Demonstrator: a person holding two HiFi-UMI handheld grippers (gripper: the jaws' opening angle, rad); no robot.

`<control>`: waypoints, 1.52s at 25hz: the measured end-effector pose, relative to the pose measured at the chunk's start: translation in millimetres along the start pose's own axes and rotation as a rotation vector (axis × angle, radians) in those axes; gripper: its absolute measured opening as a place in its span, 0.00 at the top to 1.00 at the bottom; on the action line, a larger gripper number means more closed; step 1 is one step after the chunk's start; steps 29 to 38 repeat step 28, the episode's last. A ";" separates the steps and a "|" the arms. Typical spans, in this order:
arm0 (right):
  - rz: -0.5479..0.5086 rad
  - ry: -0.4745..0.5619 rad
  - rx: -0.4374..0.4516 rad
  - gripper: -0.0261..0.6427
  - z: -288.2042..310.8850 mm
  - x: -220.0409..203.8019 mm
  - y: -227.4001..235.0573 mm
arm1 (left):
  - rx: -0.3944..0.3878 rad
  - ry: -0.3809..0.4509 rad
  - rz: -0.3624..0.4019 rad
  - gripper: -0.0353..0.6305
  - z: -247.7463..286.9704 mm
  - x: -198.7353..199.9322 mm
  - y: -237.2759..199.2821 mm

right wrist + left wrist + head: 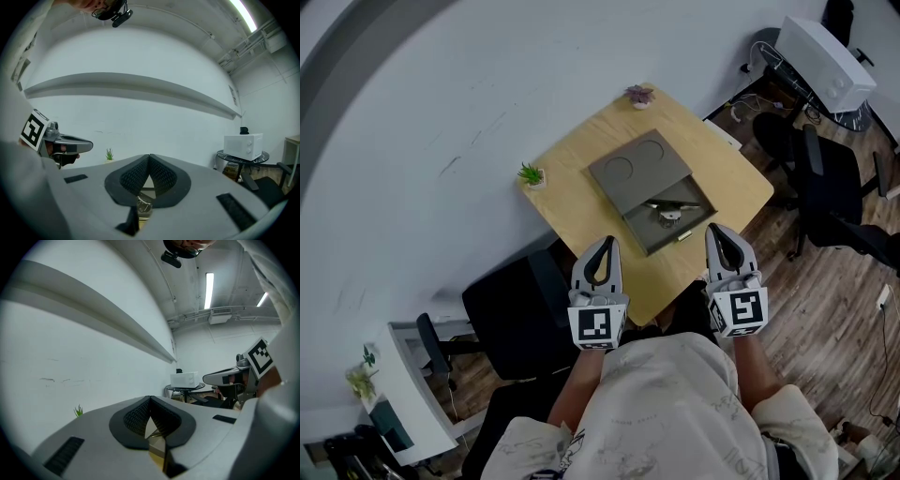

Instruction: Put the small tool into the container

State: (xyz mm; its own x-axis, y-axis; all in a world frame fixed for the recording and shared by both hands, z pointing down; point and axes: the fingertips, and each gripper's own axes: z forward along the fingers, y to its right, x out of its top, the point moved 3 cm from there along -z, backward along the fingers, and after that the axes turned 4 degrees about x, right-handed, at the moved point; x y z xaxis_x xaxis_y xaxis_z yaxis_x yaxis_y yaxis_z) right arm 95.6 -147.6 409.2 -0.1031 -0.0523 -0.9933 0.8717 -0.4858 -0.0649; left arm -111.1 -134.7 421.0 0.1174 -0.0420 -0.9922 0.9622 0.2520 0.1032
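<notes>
A flat grey container (630,164) lies on the wooden table (741,178), with two round recesses at its far end. In its near open compartment lie small metal tools (668,209). My left gripper (604,241) hovers over the table's near edge, left of the container, jaws shut and empty. At the container's near right corner my right gripper (718,229) is also shut with nothing in it. In the left gripper view the left gripper (150,398) has its tips touching. The right gripper (149,156) shows the same in the right gripper view, with a bit of metal tool (143,203) below.
Two small potted plants (531,174) (639,95) stand on the table's far corners. Black office chairs (830,192) sit to the right and another black chair (511,314) to the left. A white appliance (825,58) is at the upper right. A white wall runs behind the table.
</notes>
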 end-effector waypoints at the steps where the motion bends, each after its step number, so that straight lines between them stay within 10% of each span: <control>1: 0.001 -0.001 -0.001 0.94 -0.3 -0.3 0.3 | -0.001 -0.001 0.001 0.94 0.0 -0.4 0.4; 38: -0.017 -0.035 -0.006 0.94 2.9 -2.8 9.0 | -0.017 -0.009 0.011 0.94 7.6 -0.2 2.1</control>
